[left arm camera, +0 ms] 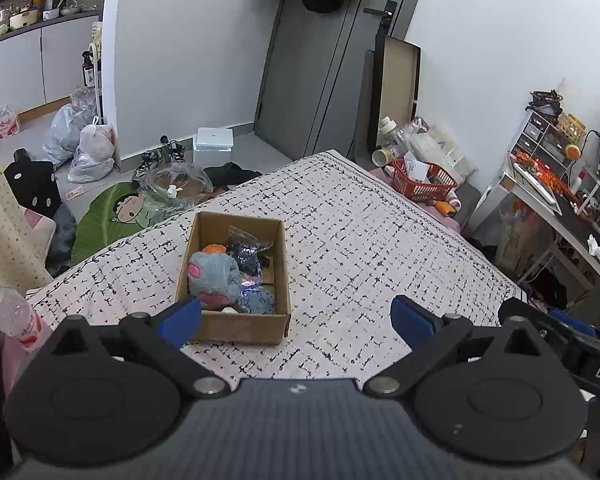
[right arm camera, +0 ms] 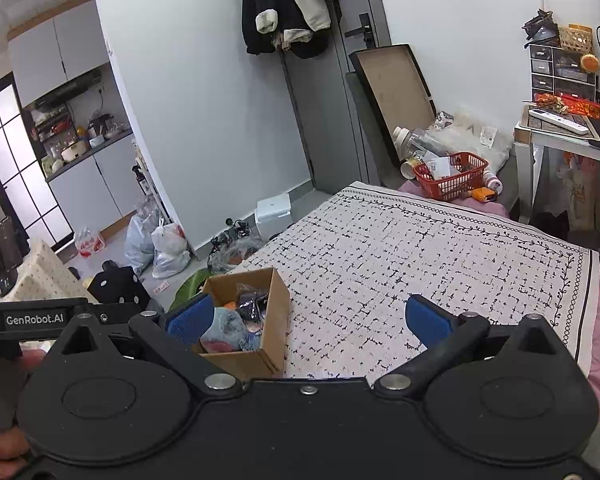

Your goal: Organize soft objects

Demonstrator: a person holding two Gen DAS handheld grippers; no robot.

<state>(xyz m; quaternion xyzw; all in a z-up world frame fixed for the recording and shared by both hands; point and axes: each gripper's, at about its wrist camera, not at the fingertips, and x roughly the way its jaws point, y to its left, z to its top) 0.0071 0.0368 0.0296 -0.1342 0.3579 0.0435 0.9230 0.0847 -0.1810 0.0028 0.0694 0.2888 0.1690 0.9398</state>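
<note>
The left gripper (left arm camera: pixel 296 320) is hanging tilted downward, its blue pads (left arm camera: pixel 180 320) standing wide apart with nothing between them. The right gripper (right arm camera: pixel 312 320) is angling down too, jaws spread just as wide and empty, a hand (right arm camera: pixel 0 452) showing at its near left edge

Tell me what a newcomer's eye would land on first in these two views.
First, the open brown cardboard box on the black-and-white patterned bedspread, packed with soft things, a grey-blue plush toy with a pink ear on top. Next, the wide-open blue-padded left gripper and right gripper, both empty, fill the foreground. At the bed's far end stands a red plastic mesh basket.
</note>
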